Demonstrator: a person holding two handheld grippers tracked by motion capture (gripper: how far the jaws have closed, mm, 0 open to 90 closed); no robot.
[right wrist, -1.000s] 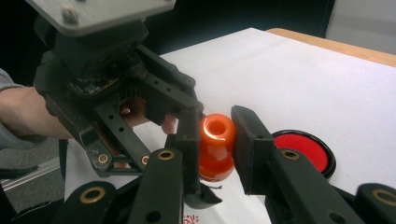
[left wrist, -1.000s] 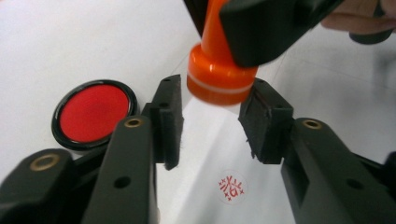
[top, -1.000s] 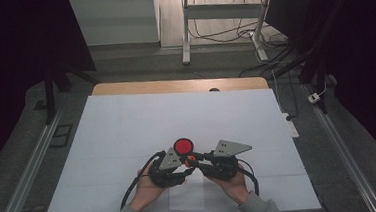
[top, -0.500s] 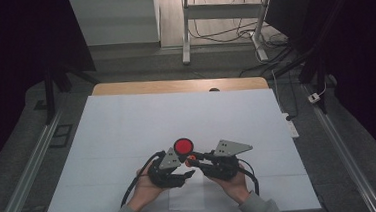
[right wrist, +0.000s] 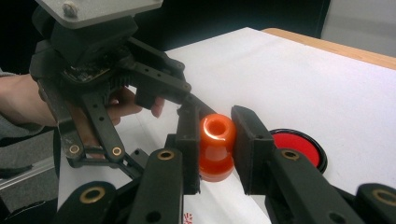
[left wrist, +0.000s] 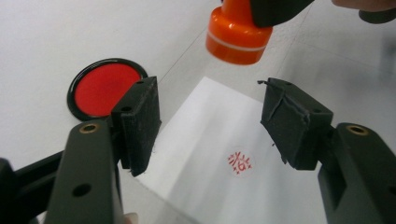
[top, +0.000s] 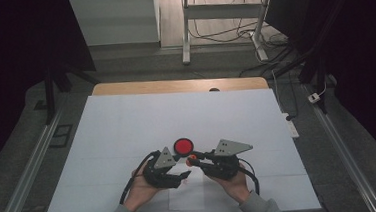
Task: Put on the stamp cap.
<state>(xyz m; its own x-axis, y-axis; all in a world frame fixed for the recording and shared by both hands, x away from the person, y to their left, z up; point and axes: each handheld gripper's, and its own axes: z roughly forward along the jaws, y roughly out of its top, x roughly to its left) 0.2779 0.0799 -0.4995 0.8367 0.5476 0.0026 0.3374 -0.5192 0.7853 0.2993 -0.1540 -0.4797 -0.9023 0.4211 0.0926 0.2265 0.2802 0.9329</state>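
Note:
An orange stamp (right wrist: 216, 144) hangs just above the table with my right gripper (right wrist: 216, 135) shut on its neck. In the high view that stamp (top: 192, 161) is just in front of the round red ink pad (top: 183, 146) with its black rim. My left gripper (left wrist: 210, 121) is open over a white paper sheet (left wrist: 205, 154); its jaws have just been opening and nothing is between them. A red stamp mark (left wrist: 239, 163) shows on the sheet below the jaws. The ink pad (left wrist: 100, 88) lies past the left jaw, and the stamp (left wrist: 238, 35) hovers ahead.
A white cover (top: 127, 125) spreads over the table, with a wooden edge (top: 174, 86) at the far side. Metal rails (top: 25, 172) run along the floor at both sides. Desk legs and cables (top: 221, 33) stand beyond the table.
The left gripper's jaws have spread apart. The right gripper keeps its place with the orange stamp in it.

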